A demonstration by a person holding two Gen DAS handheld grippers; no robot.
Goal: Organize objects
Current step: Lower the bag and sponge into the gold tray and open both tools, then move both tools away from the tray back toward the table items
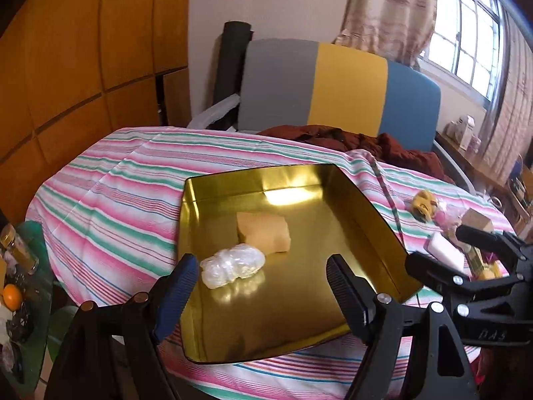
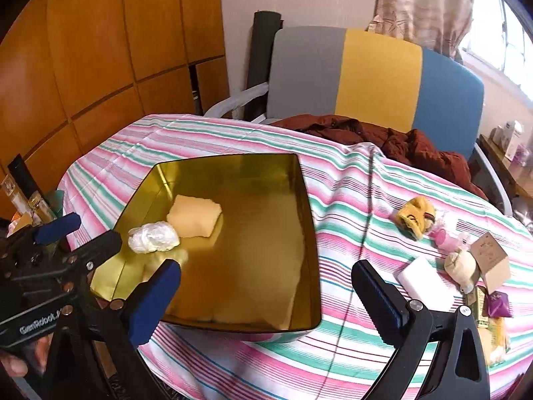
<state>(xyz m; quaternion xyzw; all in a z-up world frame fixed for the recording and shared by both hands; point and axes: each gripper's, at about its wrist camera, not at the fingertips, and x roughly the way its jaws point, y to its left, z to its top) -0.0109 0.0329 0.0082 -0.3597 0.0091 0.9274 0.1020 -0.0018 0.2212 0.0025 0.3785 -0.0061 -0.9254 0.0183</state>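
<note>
The gold tin sits on the striped cloth, holding a yellow sponge and a plastic wad; the left gripper hangs wide open and empty over its near edge; the right gripper gapes empty too; only the right view fully shows the white block, yellow toy and paper tag beside the tin.

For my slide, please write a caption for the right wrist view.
Open right gripper above gold tin holding sponge and plastic wad; small items wait on striped cloth.
</note>
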